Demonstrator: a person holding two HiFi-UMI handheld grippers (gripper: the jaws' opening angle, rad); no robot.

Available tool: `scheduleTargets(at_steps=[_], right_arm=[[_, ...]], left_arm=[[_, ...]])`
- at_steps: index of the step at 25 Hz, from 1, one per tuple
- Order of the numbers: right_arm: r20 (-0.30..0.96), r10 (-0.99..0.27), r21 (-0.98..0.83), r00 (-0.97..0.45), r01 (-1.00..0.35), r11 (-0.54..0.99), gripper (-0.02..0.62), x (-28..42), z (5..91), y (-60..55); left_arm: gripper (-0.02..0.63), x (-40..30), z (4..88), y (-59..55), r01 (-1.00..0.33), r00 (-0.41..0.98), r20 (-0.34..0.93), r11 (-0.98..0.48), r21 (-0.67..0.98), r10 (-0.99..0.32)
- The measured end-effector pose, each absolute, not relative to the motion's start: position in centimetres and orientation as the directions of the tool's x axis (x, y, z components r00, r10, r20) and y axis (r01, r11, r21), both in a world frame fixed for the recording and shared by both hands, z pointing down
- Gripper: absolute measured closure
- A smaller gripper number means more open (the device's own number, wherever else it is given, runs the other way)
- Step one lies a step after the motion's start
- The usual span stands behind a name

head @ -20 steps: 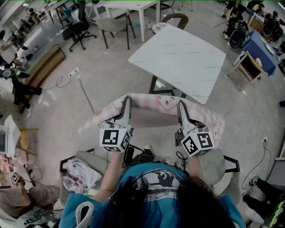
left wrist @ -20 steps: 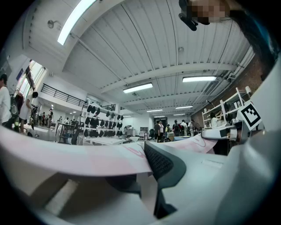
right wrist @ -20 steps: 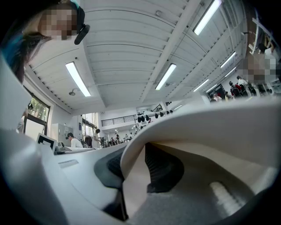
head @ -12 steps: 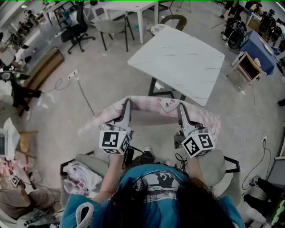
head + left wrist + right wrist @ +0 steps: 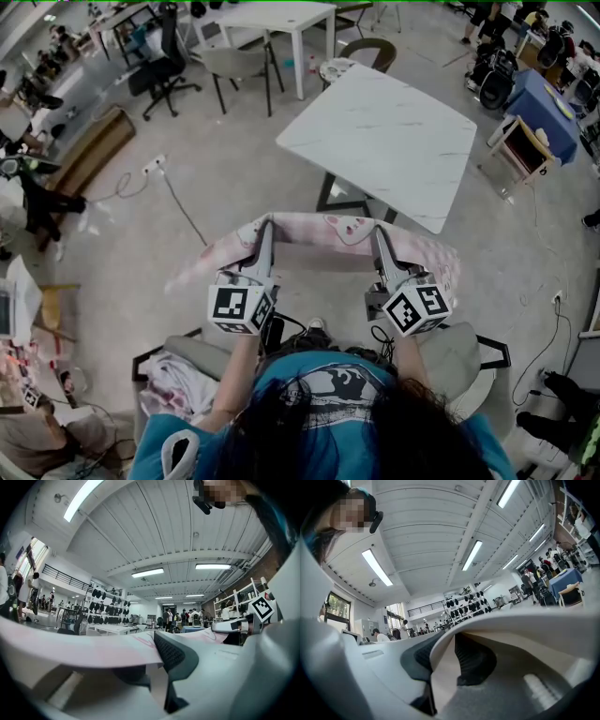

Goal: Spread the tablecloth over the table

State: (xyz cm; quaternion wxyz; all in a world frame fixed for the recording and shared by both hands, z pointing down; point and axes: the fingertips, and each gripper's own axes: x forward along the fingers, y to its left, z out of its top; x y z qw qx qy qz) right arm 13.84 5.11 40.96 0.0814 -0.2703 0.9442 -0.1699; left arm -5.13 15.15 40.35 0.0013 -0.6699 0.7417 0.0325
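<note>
Floor (image 5: 216, 178): grey concrete, with a cable (image 5: 183, 211) trailing across it left of the person.
Table (image 5: 384, 141): white marble-look square top on a dark frame, standing ahead of the person, top bare.
Tablecloth (image 5: 319, 230): pale pink with cartoon prints. It was held up in the air on the person's side of the table and not laid on it. It was stretched flat between the two grippers, with both ends drooping outside them. The right end hung near the table's near corner; contact could not be told.
Person (image 5: 328, 412): blue printed shirt, dark hair, arms out forward, a gripper in each hand.
Back furniture: white table (image 5: 281, 14), grey chair (image 5: 239, 61) and black office chair (image 5: 164, 56) well beyond the marble table.
Blue-covered table (image 5: 548, 98): at far right.
Left gripper (image 5: 265, 225): pointed level toward the table. The left gripper view (image 5: 157, 660) showed the jaws nearly together, pinching the tablecloth's near edge, with cloth running out to the left over the lower jaw.
Right gripper (image 5: 378, 232): level and parallel to the left one. The right gripper view (image 5: 445, 663) showed the jaws a little apart with a fold of the tablecloth clamped between the dark pads (image 5: 476, 660).
Marker cubes: one on the back of each gripper, just ahead of the hands.
</note>
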Motion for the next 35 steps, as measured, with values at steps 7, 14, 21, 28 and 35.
scheduleTargets(at_steps=[7,14,21,28,35], right_arm=[[-0.061,-0.515,-0.339,-0.855,-0.468,0.816,0.525,10.1,40.3,6.2],[-0.047,-0.462,-0.341,-0.886,-0.421,0.841,0.523,7.0,40.2,6.4],[-0.048,-0.399,-0.342,-0.916,-0.360,0.868,0.523,4.0,39.9,5.4],[-0.099,-0.338,-0.292,-0.936,-0.297,0.909,0.525,0.5,37.0,1.2],[-0.179,-0.322,-0.251,-0.930,-0.273,0.929,0.526,-2.5,32.7,-5.5]], left_arm=[[0.560,-8.6,39.9,16.8,-0.993,-0.110,-0.059,0.106,0.056,-0.992],[0.560,-11.0,39.8,18.0,-0.985,-0.163,-0.070,0.159,0.069,-0.984],[0.561,-13.5,39.6,17.8,-0.973,-0.222,-0.069,0.218,0.071,-0.973],[0.560,-16.5,37.1,14.1,-0.973,-0.231,-0.111,0.227,0.050,-0.967],[0.560,-19.7,32.2,6.7,-0.980,-0.188,-0.184,0.196,-0.025,-0.965]])
